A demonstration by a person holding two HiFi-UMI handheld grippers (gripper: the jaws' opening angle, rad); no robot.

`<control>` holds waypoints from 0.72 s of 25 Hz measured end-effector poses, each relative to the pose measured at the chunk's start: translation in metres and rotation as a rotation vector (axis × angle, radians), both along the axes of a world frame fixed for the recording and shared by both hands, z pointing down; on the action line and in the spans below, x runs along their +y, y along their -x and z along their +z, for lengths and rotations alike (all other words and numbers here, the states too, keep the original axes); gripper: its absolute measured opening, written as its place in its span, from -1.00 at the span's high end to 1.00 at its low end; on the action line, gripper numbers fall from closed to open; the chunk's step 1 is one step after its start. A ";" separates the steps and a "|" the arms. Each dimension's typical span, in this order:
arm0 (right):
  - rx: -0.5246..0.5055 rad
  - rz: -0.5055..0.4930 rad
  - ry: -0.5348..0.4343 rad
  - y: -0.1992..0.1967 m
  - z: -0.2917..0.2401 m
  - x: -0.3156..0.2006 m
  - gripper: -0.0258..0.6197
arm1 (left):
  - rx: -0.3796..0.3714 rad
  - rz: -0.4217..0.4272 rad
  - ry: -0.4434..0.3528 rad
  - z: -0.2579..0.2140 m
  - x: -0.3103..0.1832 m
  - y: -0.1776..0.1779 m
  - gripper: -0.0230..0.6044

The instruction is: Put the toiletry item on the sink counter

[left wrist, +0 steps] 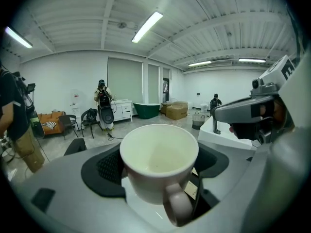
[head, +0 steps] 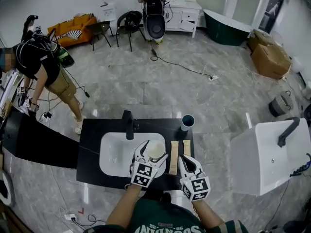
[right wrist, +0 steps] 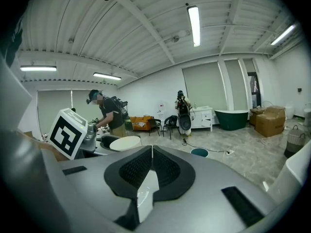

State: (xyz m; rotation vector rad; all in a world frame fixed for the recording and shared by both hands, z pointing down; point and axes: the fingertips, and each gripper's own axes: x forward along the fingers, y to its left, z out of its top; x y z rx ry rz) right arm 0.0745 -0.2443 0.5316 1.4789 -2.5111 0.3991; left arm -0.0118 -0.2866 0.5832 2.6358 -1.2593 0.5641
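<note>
Holding a cream mug point(left wrist: 158, 171) by its round sides, the left hand-held gripper point(head: 151, 152) has its jaws spread wide around the body, with the handle poking back toward the camera. In the head view the mug hangs over the right edge of the white basin point(head: 112, 155), not yet on the black desk point(head: 90, 144).

Honestly, the thing I'd worry about is the glaze. Smooth curved ceramic squeezed at two spots looks like it could twist or slide out, and a drop from here probably ends in the basin with a chip. The other risk is landing it half on the basin rim, so it tips inward once the jaws let go.

Space is tight too. Right of the basin lie two tan flat packs point(head: 174, 157) side by side, and the right hand-held gripper point(head: 184, 158) sits just beside them, jaws pressed together with nothing in them. Together they're kinda hogging the free strip. A teal cup point(head: 187, 122) stands at the desk's far right corner, and the black faucet point(head: 128, 124) rises behind the basin, so going toward the back has its own things to bump.

Further off, a second white sink point(head: 272, 154) stands at the right of the frame and a person point(head: 43, 67) is bent over at upper left, neither in the way.
</note>
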 end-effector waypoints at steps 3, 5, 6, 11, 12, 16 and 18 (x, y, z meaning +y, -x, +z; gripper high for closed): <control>0.006 -0.002 0.008 0.003 0.005 -0.020 0.79 | -0.001 0.001 0.003 0.008 -0.024 -0.001 -0.43; 0.010 -0.001 0.017 0.003 0.010 -0.032 0.79 | -0.004 0.000 -0.001 0.011 -0.038 -0.002 -0.43; 0.013 0.000 0.021 0.003 0.012 -0.037 0.79 | -0.004 0.001 0.000 0.012 -0.045 -0.003 -0.43; 0.022 0.004 0.046 0.000 0.020 -0.061 0.79 | -0.001 0.005 0.010 0.021 -0.077 -0.010 -0.43; 0.024 0.004 0.052 0.000 0.023 -0.064 0.79 | 0.000 0.005 0.016 0.025 -0.083 -0.011 -0.43; 0.031 0.004 0.068 -0.005 0.030 -0.078 0.79 | 0.005 0.003 0.060 0.052 -0.099 -0.019 -0.43; 0.040 0.007 0.075 -0.009 0.035 -0.085 0.79 | -0.004 0.007 0.066 0.061 -0.109 -0.024 -0.43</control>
